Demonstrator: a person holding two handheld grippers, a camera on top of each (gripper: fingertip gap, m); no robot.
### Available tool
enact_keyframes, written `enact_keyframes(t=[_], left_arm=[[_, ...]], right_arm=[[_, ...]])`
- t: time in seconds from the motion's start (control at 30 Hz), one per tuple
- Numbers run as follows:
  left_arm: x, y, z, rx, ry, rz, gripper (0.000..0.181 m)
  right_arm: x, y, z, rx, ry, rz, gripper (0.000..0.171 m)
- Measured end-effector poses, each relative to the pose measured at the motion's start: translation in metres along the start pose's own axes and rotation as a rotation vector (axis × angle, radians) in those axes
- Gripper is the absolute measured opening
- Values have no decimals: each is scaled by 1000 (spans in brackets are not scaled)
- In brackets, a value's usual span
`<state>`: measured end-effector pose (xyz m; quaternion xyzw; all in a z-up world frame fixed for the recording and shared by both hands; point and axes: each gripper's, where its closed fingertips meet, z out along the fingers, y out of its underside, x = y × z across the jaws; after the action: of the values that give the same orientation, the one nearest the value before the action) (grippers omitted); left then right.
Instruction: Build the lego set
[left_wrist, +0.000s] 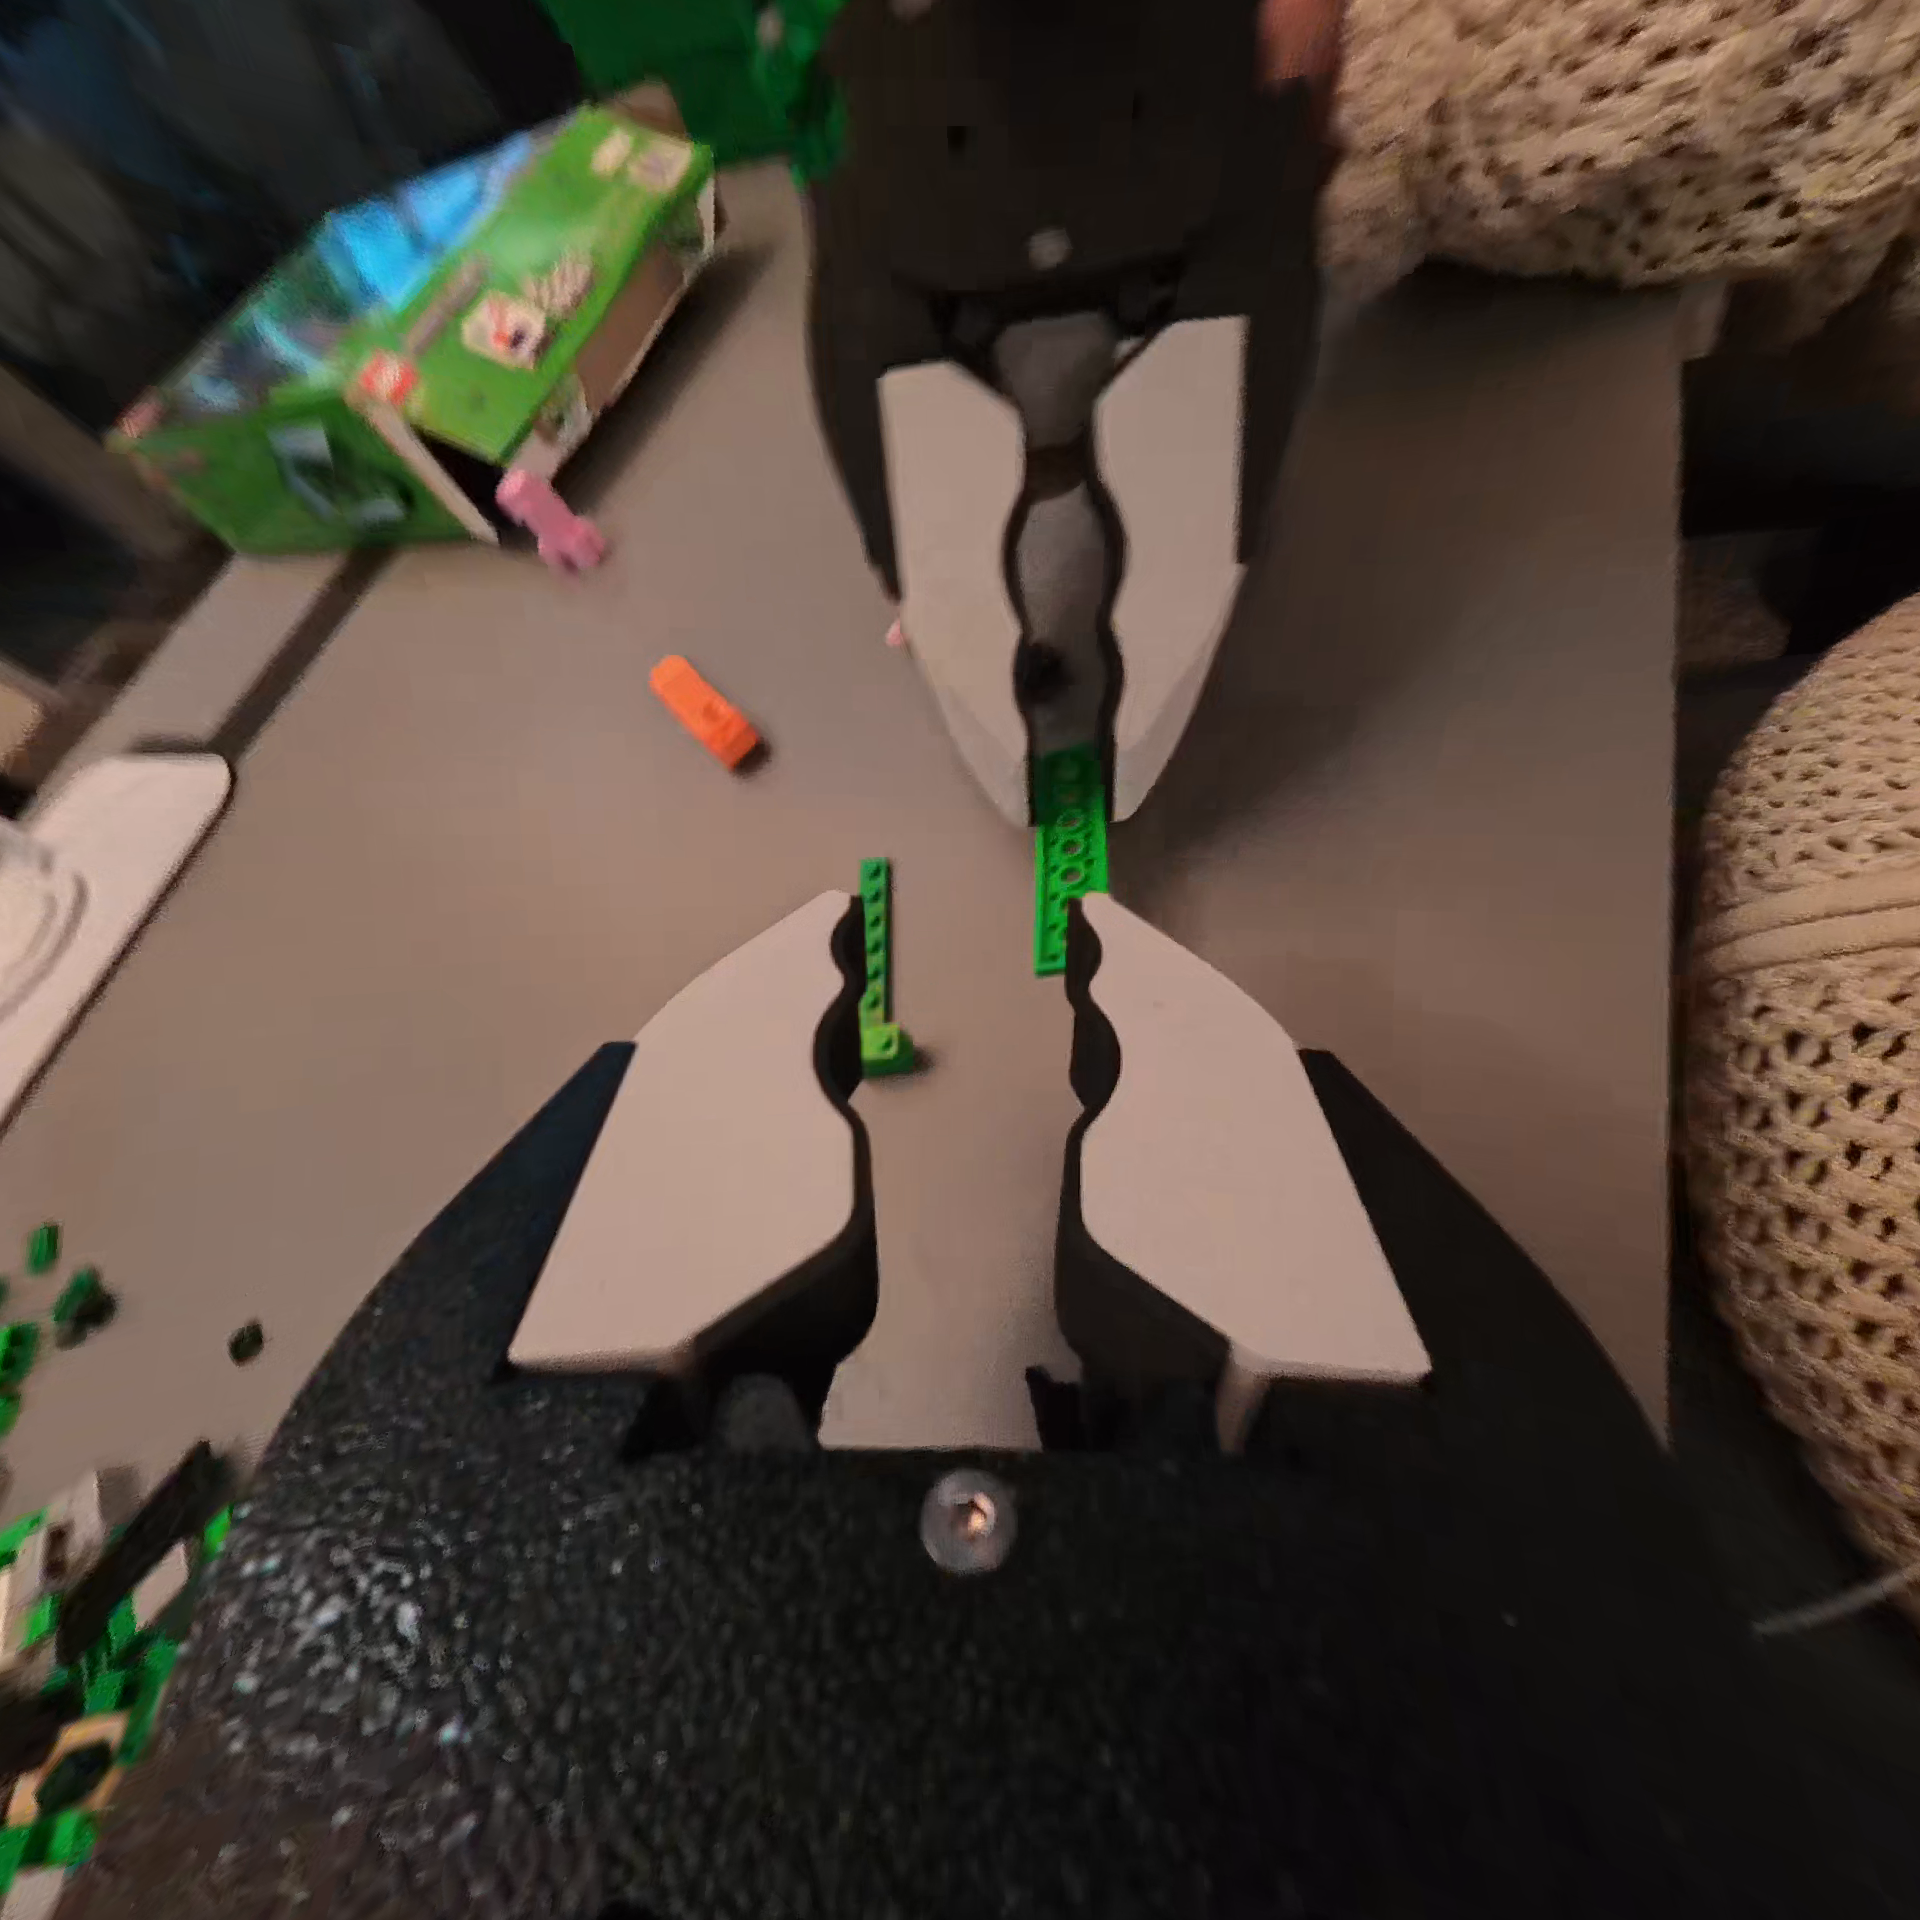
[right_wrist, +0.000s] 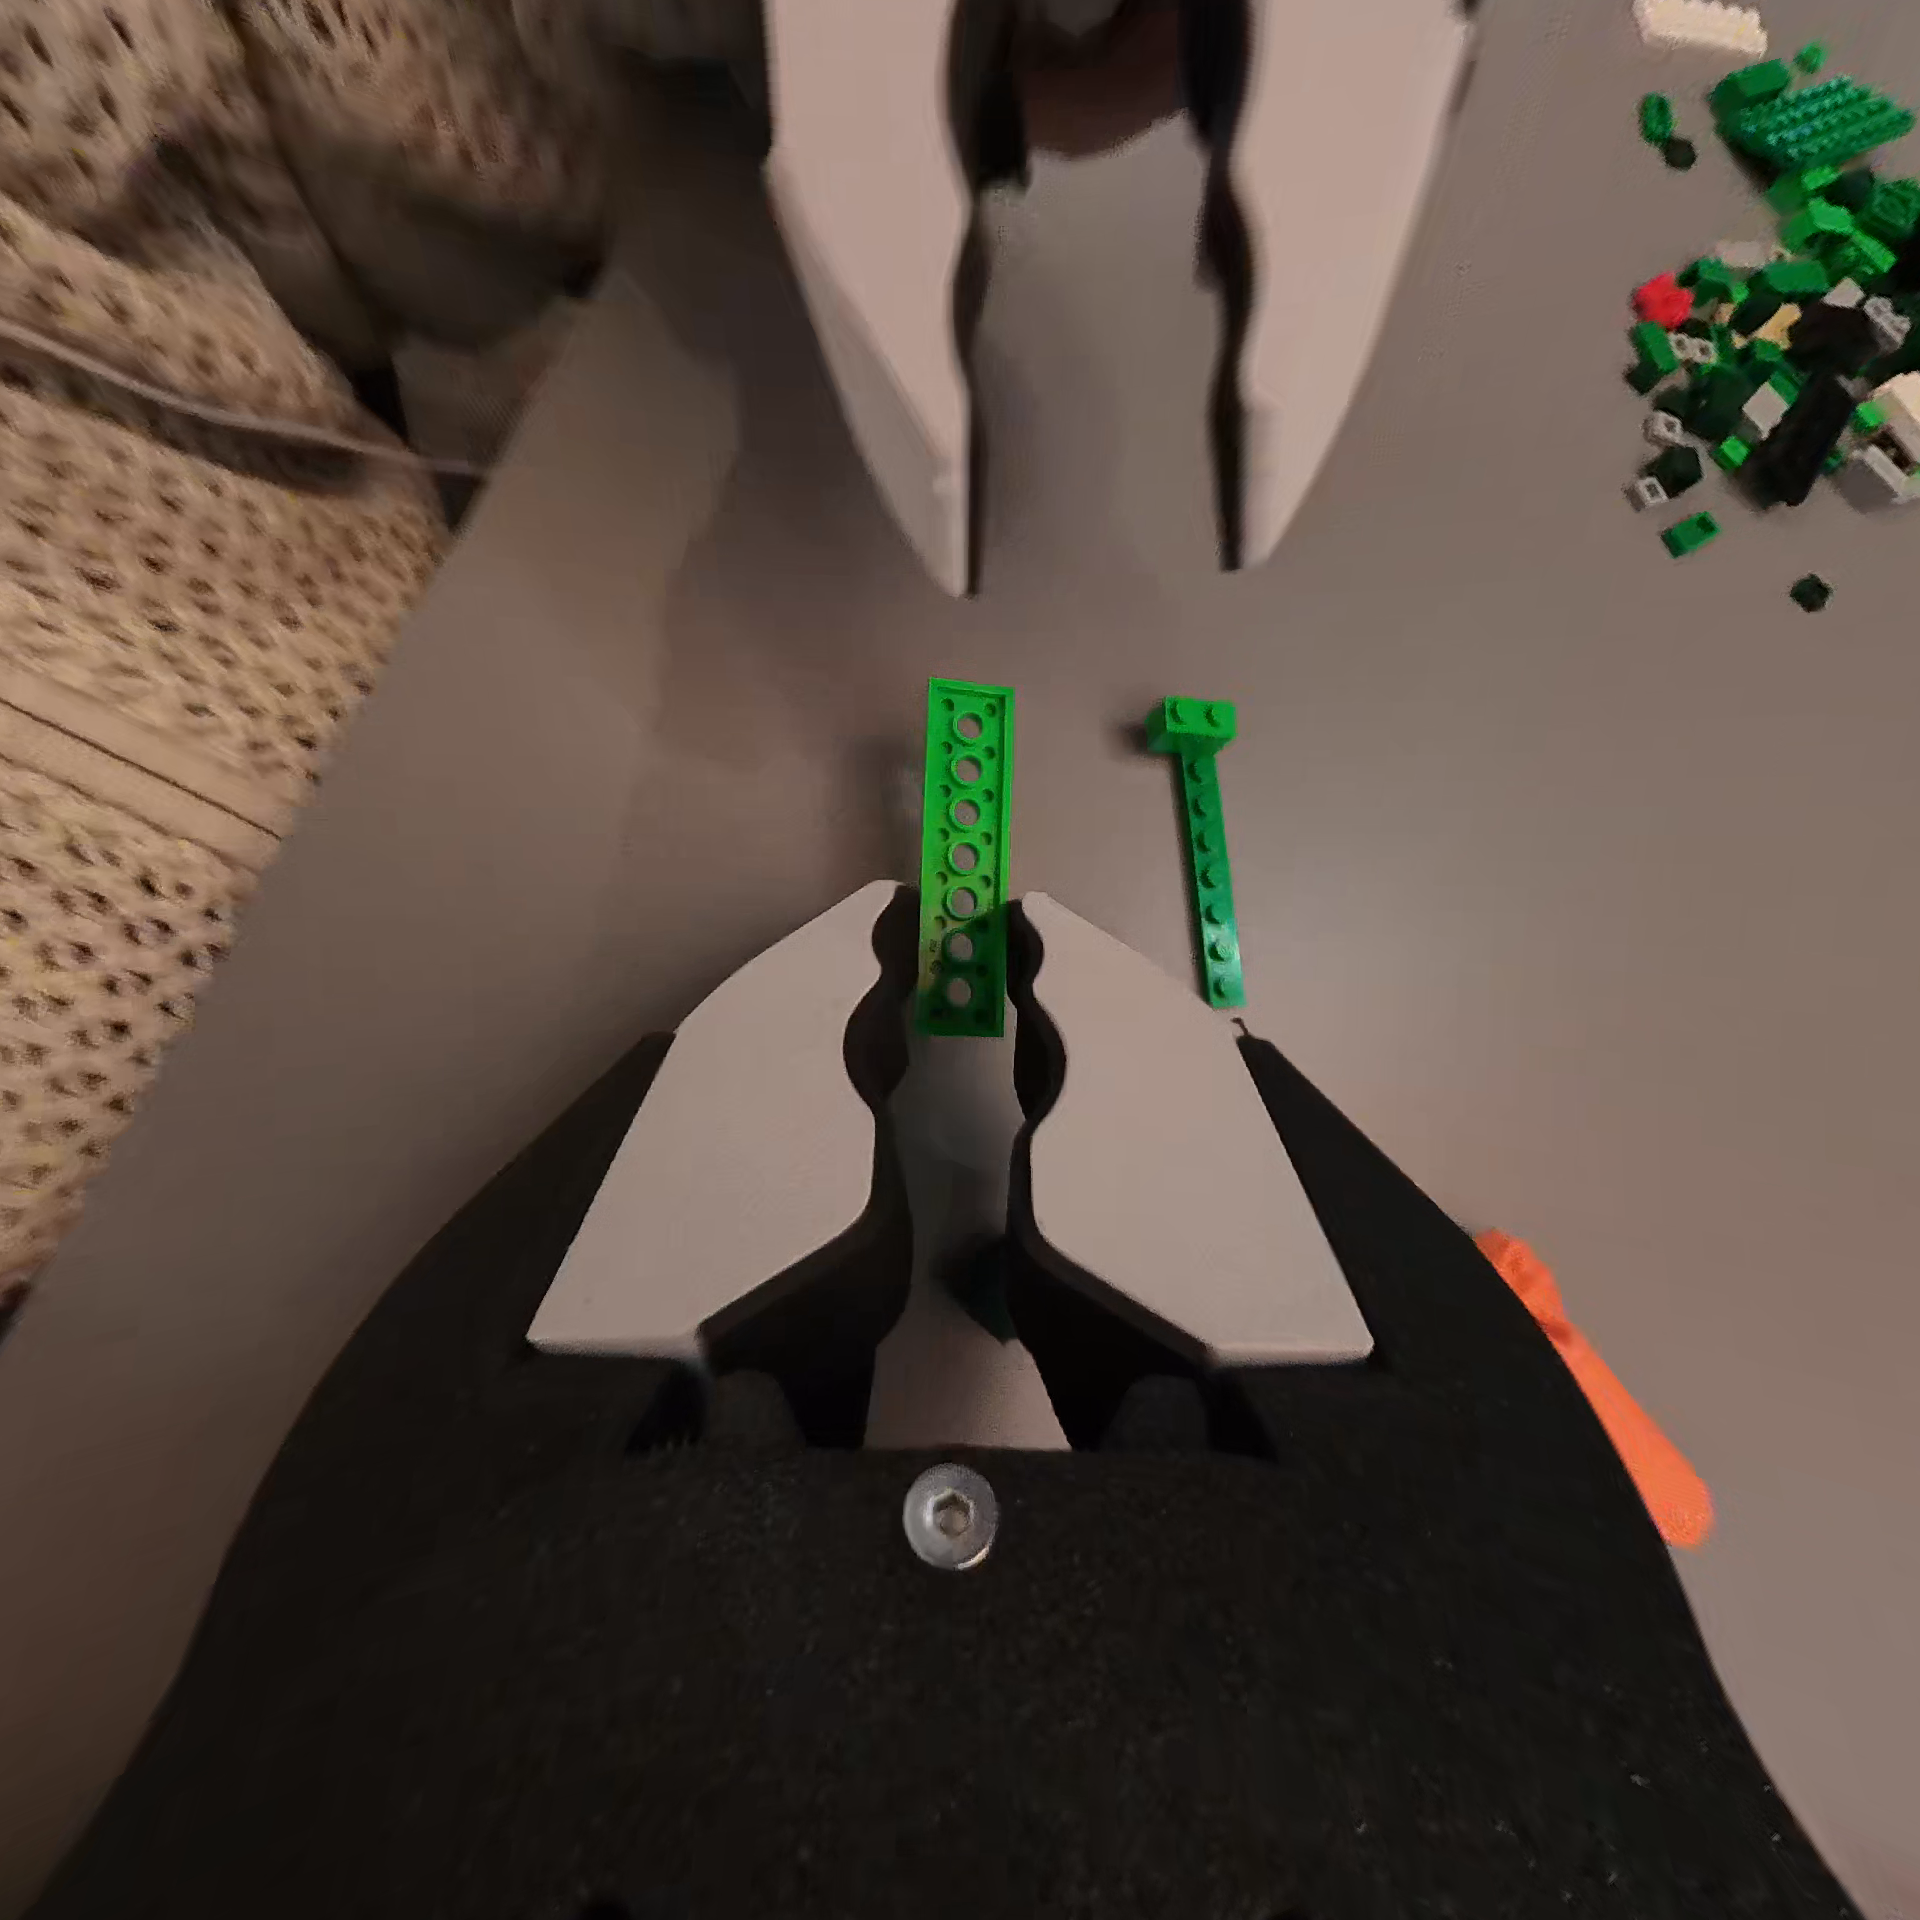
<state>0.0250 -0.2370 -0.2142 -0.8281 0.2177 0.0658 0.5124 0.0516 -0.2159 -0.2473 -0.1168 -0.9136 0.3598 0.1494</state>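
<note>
My right gripper (right_wrist: 961, 899) is shut on one end of a long green plate (right_wrist: 966, 821) whose underside with round holes faces up. In the left wrist view the right gripper (left_wrist: 1070, 800) faces me, and the plate (left_wrist: 1070, 862) reaches to my right fingertip. My left gripper (left_wrist: 961, 920) is open and empty above the grey table (left_wrist: 468, 935). It also shows in the right wrist view (right_wrist: 1099, 571). A narrow green plate with a small green brick on one end (left_wrist: 878, 966) lies flat beside my left finger. The narrow plate (right_wrist: 1210, 862) is right of the held plate.
An orange piece (left_wrist: 707, 717) and a pink piece (left_wrist: 551, 520) lie on the table near a green box (left_wrist: 416, 343). A pile of mostly green bricks (right_wrist: 1808, 312) sits far right. Knitted cushions (left_wrist: 1818, 1143) border the table's edge. The gap from one gripper's tips to the other's is roughly 5 cm. From either gripper's tips it is about 30 cm to the pink piece (left_wrist: 551, 520).
</note>
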Motion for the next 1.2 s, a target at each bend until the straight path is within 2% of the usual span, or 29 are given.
enact_keyframes(t=[0.07,0.13,0.27,0.33,0.47,0.53,0.63,0.73,0.8,0.93,1.0,1.07,1.1,1.17,1.2], left_arm=[[14,-7,3,35,6,93,36],[20,-5,8,-5,-24,206,34],[25,-2,16,-105,-123,442,14],[23,-1,18,-120,-150,446,4],[9,-1,16,-57,-137,111,4],[6,-5,13,7,-77,-113,4],[7,-9,9,59,45,-412,4],[5,-13,6,106,129,-640,4],[4,-13,5,122,179,-749,4],[15,-12,6,120,285,-828,4],[19,-12,8,117,313,-833,4],[20,-9,10,105,299,-807,5],[22,-10,10,111,308,-796,10],[24,-14,5,140,320,-769,35],[21,-13,1,152,299,-746,35]], right_arm=[[-4,-9,-4,73,-59,60,16],[-8,-16,-8,131,-121,113,16],[-11,-22,-15,196,-186,165,15],[-5,-20,-16,200,-160,166,14],[21,-31,-32,257,122,7,33],[21,-39,-41,242,241,-158,32],[20,-38,-39,98,451,-474,25],[23,-39,-31,-13,602,-698,23],[28,-43,-30,-33,698,-790,29],[27,-38,-19,-89,719,-862,30],[29,-33,-14,-132,719,-882,17],[29,-29,-11,-147,682,-846,17],[28,-27,-10,-143,652,-807,17],[26,-20,-7,-146,578,-728,17],[26,-15,-6,-151,539,-683,17]])
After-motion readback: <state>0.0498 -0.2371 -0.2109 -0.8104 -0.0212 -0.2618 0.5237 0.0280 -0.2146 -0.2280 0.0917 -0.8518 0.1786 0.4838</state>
